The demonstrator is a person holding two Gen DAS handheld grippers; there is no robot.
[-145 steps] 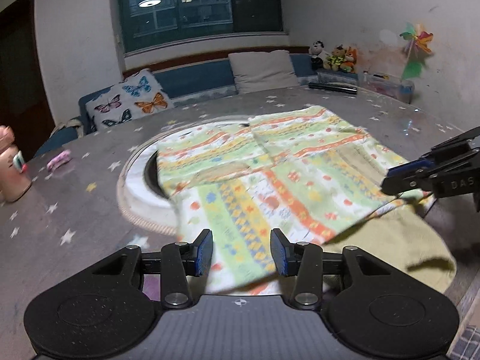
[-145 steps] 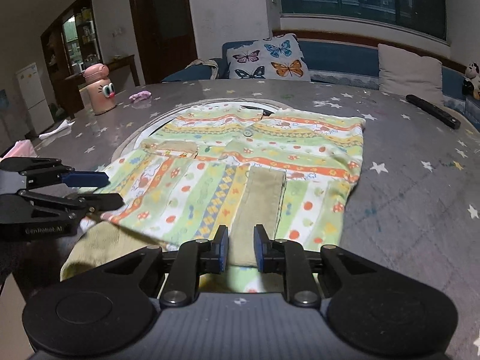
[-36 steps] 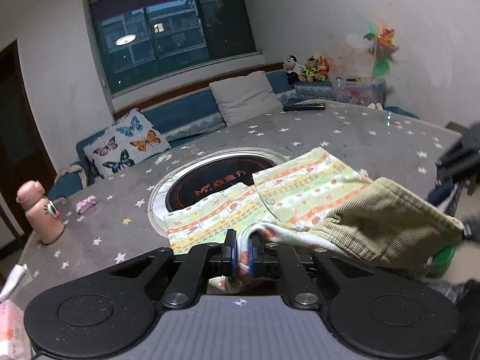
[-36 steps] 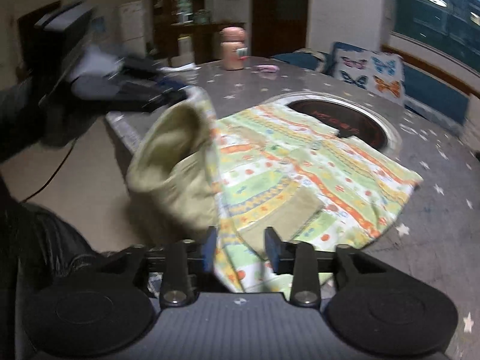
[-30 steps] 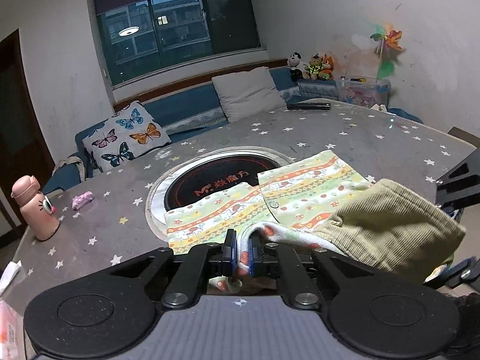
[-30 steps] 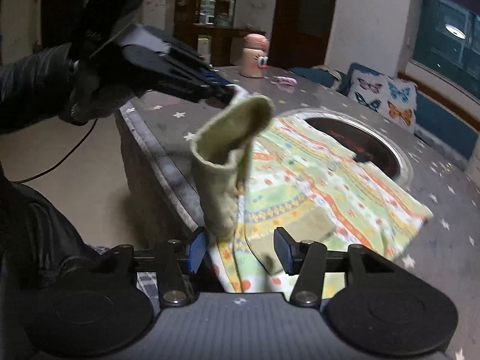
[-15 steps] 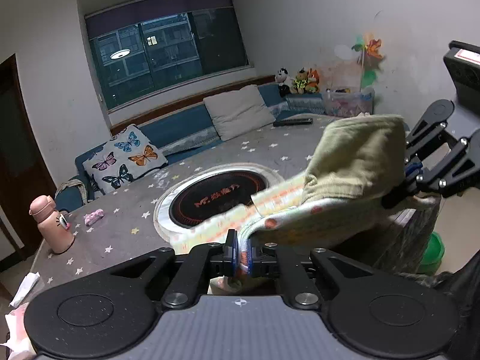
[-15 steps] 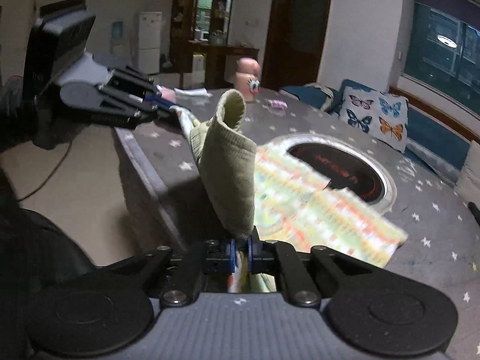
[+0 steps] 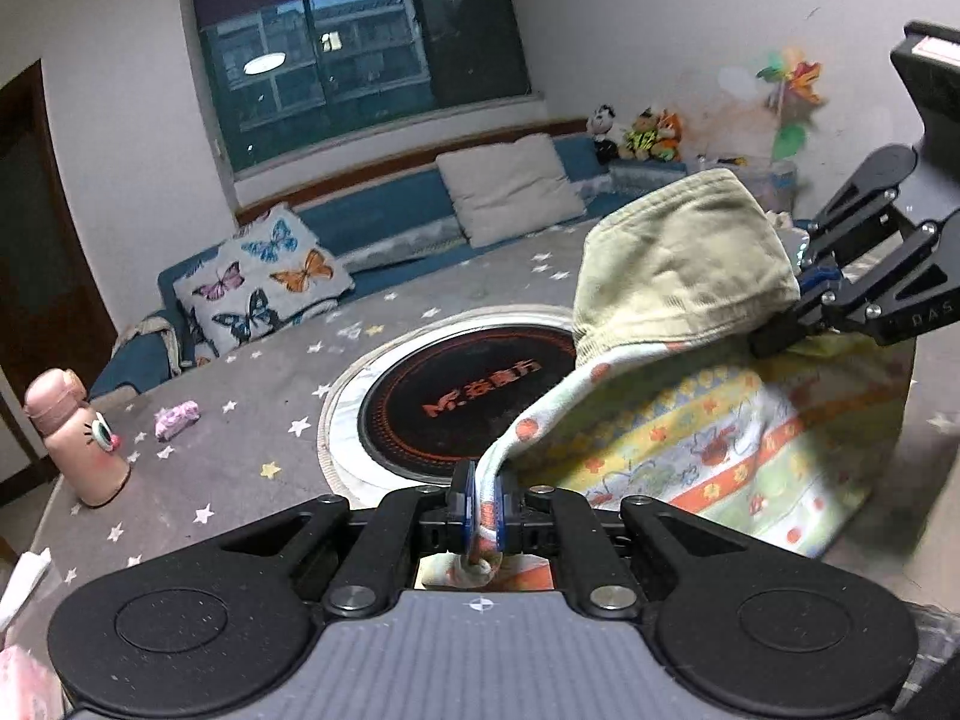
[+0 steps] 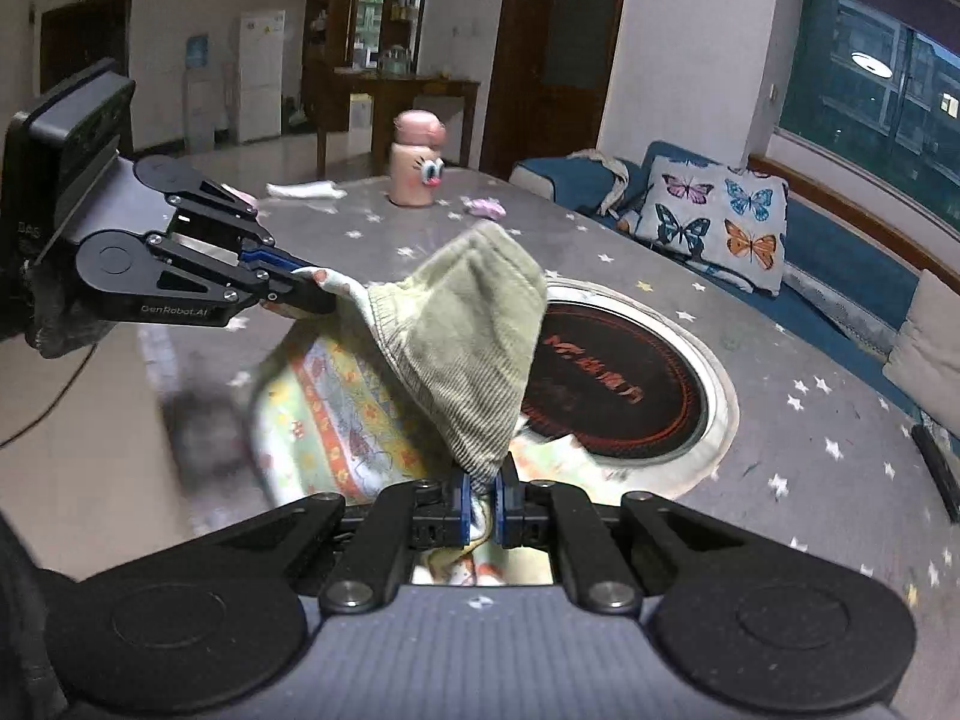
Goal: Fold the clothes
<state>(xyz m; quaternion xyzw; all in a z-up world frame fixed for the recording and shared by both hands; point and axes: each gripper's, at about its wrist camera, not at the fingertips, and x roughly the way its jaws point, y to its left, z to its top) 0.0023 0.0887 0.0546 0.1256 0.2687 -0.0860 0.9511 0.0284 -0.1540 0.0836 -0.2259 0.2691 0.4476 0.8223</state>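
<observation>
The garment (image 9: 690, 420), a child's piece printed in green, yellow and orange bands with an olive corduroy hood-like part (image 10: 474, 348), hangs lifted between the two hand-held grippers, filling the centre-right of the left wrist view and the centre of the right wrist view; its lower cloth is blurred and sags toward the near edge of the counter (image 9: 240, 462). The counter is grey with small star marks and fills the middle of both views, with a round black hob (image 9: 468, 402) ringed in white set into it; in the right wrist view the hob sits at centre right, partly behind the corduroy. Behind the counter, at upper centre of the left wrist view, a blue bench seat carries a butterfly cushion (image 9: 264, 282) and a plain beige cushion (image 9: 510, 186). The left hand-held gripper (image 9: 485, 504), at bottom centre of its own view, has its blue pads pressed together on a rolled edge of the printed cloth; in the right wrist view it reaches in from the left of the frame. The right hand-held gripper (image 10: 482, 504) is likewise clamped on a bunch of corduroy and printed fabric, and appears at the right edge of the left wrist view. A pink bottle (image 9: 75, 438) with a cartoon eye stands upright at the left of the left wrist view, with a small pink object (image 9: 176, 418) lying near it.
</observation>
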